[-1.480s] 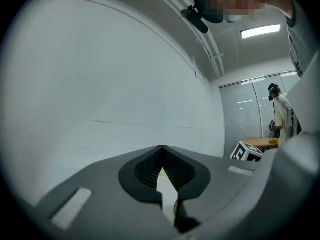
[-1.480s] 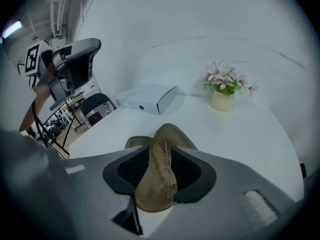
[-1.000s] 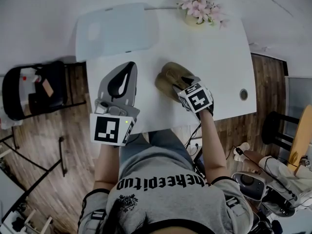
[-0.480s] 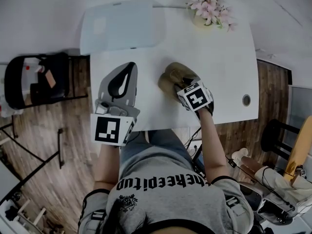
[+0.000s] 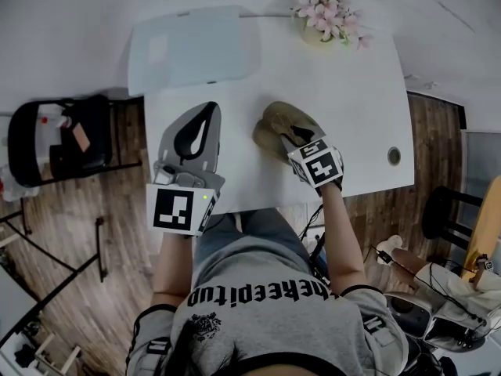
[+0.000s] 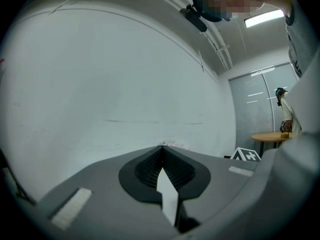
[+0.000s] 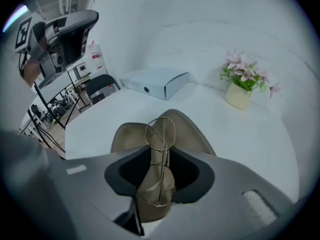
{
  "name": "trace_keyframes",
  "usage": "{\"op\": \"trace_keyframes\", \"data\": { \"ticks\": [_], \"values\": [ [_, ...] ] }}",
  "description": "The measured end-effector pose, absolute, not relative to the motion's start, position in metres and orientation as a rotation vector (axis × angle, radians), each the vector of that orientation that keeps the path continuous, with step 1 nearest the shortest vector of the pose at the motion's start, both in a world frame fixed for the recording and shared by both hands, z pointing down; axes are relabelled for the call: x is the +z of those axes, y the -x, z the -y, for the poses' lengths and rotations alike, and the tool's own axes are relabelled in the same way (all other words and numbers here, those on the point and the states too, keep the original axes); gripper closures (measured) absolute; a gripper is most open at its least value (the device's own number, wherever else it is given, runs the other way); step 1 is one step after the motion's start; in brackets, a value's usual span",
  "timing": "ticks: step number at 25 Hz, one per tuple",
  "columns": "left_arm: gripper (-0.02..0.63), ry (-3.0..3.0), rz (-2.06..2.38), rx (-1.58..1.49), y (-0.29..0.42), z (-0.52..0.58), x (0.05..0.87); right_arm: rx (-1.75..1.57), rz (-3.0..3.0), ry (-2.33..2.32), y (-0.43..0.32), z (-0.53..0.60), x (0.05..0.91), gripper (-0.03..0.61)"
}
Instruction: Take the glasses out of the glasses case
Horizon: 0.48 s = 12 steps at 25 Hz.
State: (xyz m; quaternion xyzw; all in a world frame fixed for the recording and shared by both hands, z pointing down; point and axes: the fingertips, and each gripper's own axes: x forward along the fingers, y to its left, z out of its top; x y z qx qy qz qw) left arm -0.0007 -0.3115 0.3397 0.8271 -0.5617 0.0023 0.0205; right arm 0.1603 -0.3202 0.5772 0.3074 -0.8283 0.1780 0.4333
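Person seated at desk (image 5: 352, 92), grey shirt (image 5: 266, 304) nearest the head camera, one gripper per hand. Left gripper (image 5: 210, 106): held over the desk's near left part; its own view showed the jaws together with nothing between them (image 6: 162, 146), and beyond them only a pale wall, with none of the desk's things. Right gripper (image 5: 291, 138): tilted down over the glasses case (image 5: 274, 120), olive-tan, lying open near the desk's middle. The head view hid what lay under this gripper; the right gripper view alone showed the glasses (image 7: 157, 169), thin gold wire frame, between the closing jaws (image 7: 159, 151), frame sides against the pads, one lens ring standing out past the jaw tips over the open case (image 7: 187, 129). Farther back on the desk (image 7: 240, 149): white box (image 5: 192, 49) at the far left, edge-on in the right gripper view (image 7: 157, 81); pot of pink flowers (image 5: 325, 14) at the far right, well apart from the case (image 7: 242, 86). Off the desk, left: black chair (image 5: 55, 139) on wood floor (image 5: 70, 233).
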Motion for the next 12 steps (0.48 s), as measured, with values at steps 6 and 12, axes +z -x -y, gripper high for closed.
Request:
{"op": "trace_keyframes", "data": {
  "ticks": [6, 12],
  "values": [
    [0.594, -2.609, 1.703, -0.037, 0.005, 0.306, 0.33, 0.42, 2.159, -0.915, -0.156, 0.318, 0.544, 0.462],
    [0.594, -2.673, 1.639, -0.032, 0.009, 0.298, 0.322, 0.406, 2.226, -1.06, -0.155, 0.311, 0.515, 0.463]
  ]
}}
